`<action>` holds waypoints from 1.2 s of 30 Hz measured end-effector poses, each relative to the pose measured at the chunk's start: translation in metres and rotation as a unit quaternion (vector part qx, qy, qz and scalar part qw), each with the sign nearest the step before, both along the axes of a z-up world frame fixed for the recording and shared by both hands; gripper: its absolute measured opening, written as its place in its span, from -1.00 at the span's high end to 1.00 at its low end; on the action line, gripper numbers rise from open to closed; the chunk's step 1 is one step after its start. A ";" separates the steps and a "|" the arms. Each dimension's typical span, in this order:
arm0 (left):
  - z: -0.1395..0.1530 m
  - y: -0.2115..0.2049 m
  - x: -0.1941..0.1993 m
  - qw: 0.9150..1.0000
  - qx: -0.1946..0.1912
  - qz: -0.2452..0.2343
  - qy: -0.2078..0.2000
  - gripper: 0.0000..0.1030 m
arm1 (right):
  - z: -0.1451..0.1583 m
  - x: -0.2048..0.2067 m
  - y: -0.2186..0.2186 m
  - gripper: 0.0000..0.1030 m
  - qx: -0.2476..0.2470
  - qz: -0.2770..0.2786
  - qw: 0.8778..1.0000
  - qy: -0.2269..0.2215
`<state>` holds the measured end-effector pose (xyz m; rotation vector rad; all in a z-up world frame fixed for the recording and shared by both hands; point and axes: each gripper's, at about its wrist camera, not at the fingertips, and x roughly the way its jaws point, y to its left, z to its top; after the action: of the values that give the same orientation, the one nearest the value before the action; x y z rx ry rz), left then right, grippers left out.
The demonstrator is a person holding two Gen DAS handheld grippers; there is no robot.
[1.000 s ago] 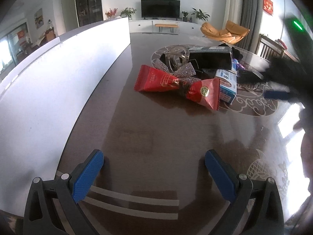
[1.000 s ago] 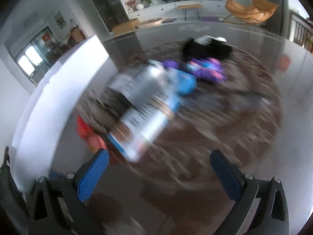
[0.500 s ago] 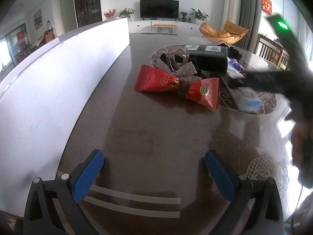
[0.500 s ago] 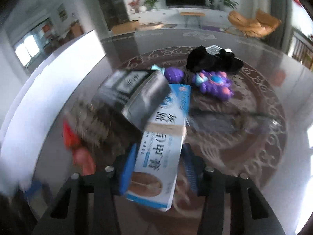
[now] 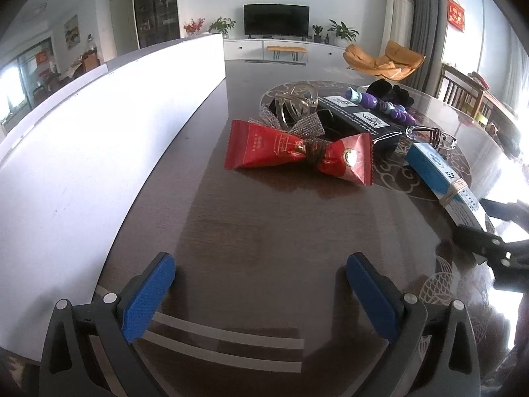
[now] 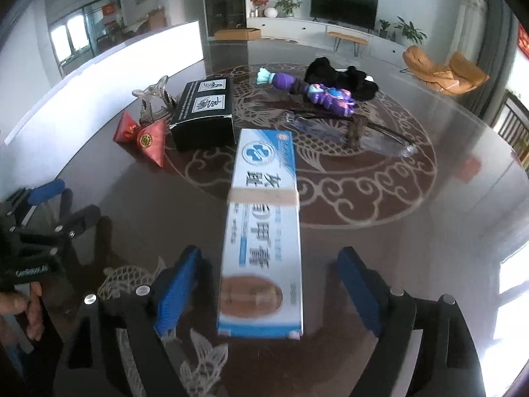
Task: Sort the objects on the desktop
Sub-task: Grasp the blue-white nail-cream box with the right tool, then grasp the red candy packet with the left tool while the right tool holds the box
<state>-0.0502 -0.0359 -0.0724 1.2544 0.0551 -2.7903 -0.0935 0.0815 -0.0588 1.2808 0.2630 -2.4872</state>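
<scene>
A long blue and white box lies on the dark table between the open fingers of my right gripper; neither pad touches it. It also shows at the right in the left wrist view. My left gripper is open and empty over bare table, near a white panel. Ahead of it lie two red snack packets, a black box, a clear hair clip with a glitter bow, a purple toy and glasses.
The white panel runs along the table's left side. A black cloth lies behind the purple toy. The glasses lie right of the black box. The left gripper shows at the left edge of the right wrist view.
My right gripper closed on the blue and white box, pulled it from the pile toward the table's near side, then opened. The left gripper has not moved.
</scene>
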 end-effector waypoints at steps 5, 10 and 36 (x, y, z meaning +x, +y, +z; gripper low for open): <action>0.000 0.006 0.001 1.000 -0.002 0.002 0.002 -1.00 | -0.002 -0.013 -0.008 -0.84 0.005 0.008 1.000 0.004; -0.001 0.006 0.001 1.000 -0.001 0.002 0.001 -1.00 | -0.005 -0.017 -0.006 -0.95 -0.005 -0.002 1.000 0.001; 0.019 -0.016 -0.072 0.993 0.057 0.072 -0.076 -1.00 | -0.004 -0.017 -0.007 -1.00 -0.010 -0.003 1.000 0.000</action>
<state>-0.1222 -0.0515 -0.0532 1.4230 0.2873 -2.5934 -0.1103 0.0749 -0.0633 1.2743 0.2335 -2.4895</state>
